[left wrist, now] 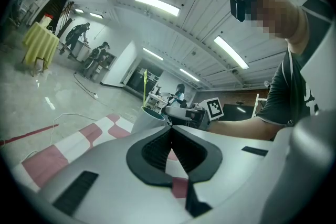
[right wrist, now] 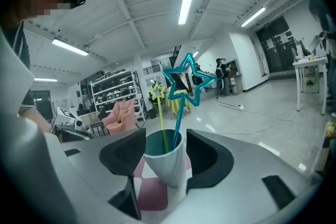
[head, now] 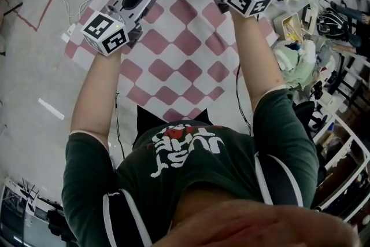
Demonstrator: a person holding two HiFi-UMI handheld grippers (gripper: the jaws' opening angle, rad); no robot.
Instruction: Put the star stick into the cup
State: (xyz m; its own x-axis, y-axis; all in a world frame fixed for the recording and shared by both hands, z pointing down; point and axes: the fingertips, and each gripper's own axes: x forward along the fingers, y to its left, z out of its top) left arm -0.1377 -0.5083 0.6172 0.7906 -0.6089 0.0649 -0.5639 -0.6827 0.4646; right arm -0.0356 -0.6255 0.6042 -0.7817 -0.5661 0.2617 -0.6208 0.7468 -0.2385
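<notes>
Stick in cup at frame centre: probably light, springy, pinch mid-shaft; right gripper spread, left gripper pressed together.

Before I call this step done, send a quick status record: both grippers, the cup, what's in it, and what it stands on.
right gripper: fingers open, one on each side of the cup, holding nothing
left gripper: fingers shut, empty, off to the side of the cup
cup: upright on the red-and-white checkered mat
in cup: blue star stick and yellow star stick, stars above the rim
task state: star stick appears to be in the cup
</notes>
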